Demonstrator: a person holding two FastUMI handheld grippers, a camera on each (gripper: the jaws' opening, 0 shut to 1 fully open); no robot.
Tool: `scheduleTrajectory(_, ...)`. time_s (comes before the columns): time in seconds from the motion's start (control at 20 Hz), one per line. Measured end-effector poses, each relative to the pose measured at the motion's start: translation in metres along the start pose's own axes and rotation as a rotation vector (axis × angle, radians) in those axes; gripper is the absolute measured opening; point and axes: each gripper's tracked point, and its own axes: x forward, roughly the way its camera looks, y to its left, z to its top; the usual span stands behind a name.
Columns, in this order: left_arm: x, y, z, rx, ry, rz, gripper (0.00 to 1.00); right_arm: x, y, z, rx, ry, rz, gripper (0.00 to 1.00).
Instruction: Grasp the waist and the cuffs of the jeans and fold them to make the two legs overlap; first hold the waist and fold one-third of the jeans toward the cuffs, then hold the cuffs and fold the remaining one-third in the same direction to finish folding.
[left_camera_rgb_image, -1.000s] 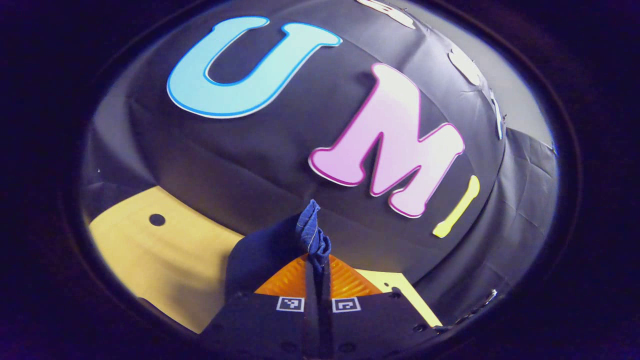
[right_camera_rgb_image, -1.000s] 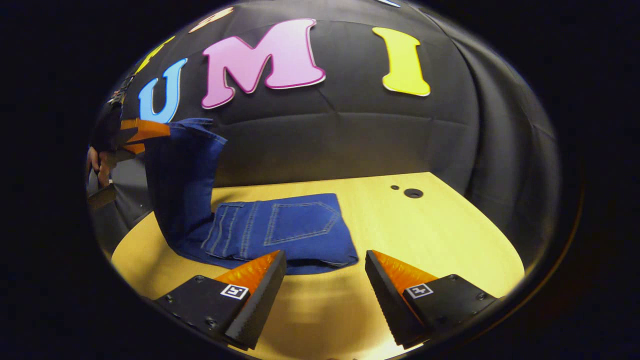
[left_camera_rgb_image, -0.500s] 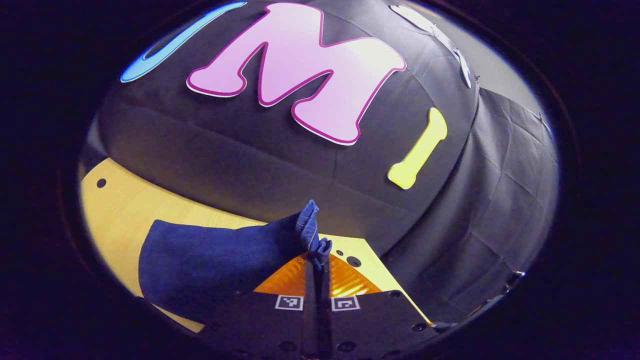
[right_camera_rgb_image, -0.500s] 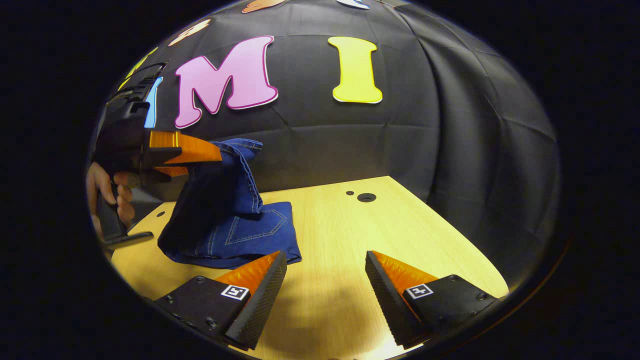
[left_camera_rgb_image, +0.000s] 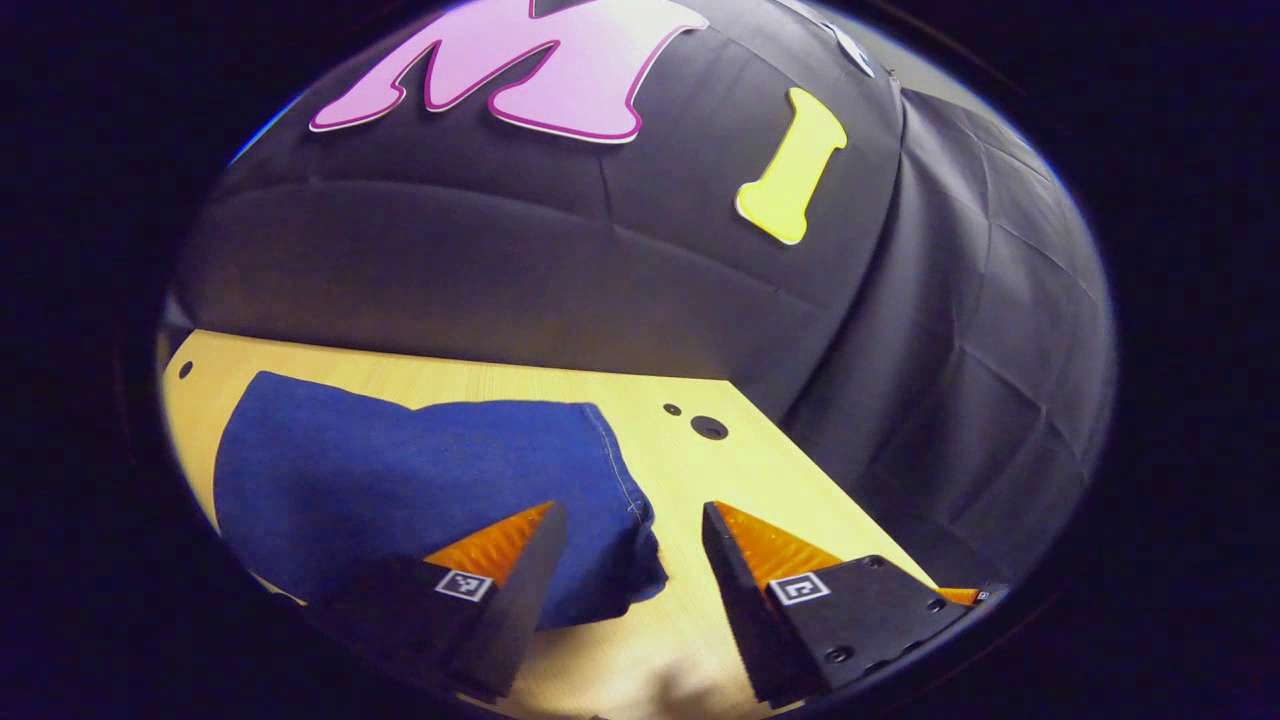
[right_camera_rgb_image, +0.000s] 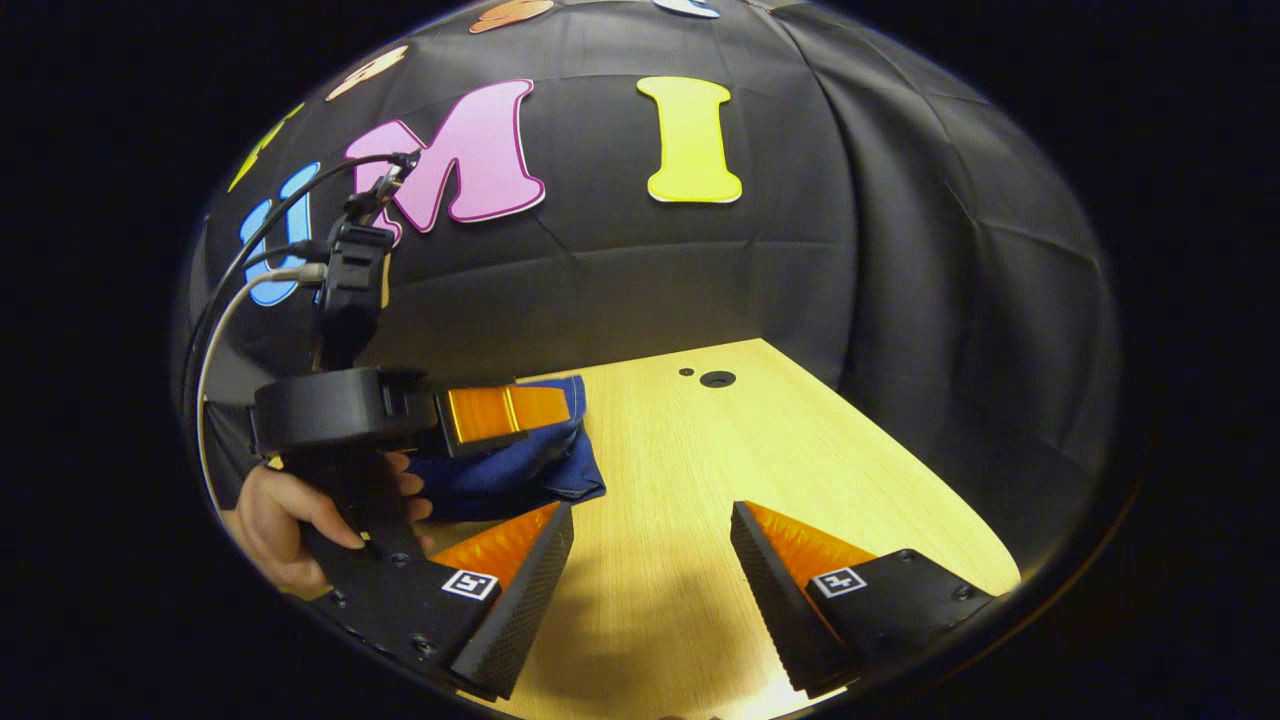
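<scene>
Denim, deep blue and soft-looking, makes up the folded jeans (left_camera_rgb_image: 420, 490), which lie as a thick rounded bundle on the pale wood-grain table (left_camera_rgb_image: 690, 470), toward its left edge in the left gripper view. One pale stitched seam runs down the bundle's right end. No brand or label can be read on the cloth.

The left gripper (left_camera_rgb_image: 628, 560) hovers just over that right end with its wedge-shaped fingers spread apart and nothing between them; its left finger overlaps the denim in the picture, but contact cannot be told. Each finger carries a small square black-and-white marker tag and a ribbed inner face.

In the right gripper view the right gripper (right_camera_rgb_image: 650, 570) is also spread wide and empty over bare wood, and the jeans (right_camera_rgb_image: 520, 470) lie just left of it. A hand (right_camera_rgb_image: 300, 510) grips the left gripper's handle there, with cables (right_camera_rgb_image: 250, 270) arching up from it. Two round holes (right_camera_rgb_image: 708, 378) sit near the table's far corner.
</scene>
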Motion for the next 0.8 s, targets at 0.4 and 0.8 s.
scheduleTrajectory(0.4,-0.195,0.066,0.066,0.223,-0.166,0.148,0.97,-0.069,0.039,0.067,-0.038,-0.091,0.034,0.97)
scheduleTrajectory(0.8,-0.409,0.118,0.131,0.142,-0.351,0.350,0.96,-0.177,0.127,0.157,-0.120,-0.240,0.139,0.97)
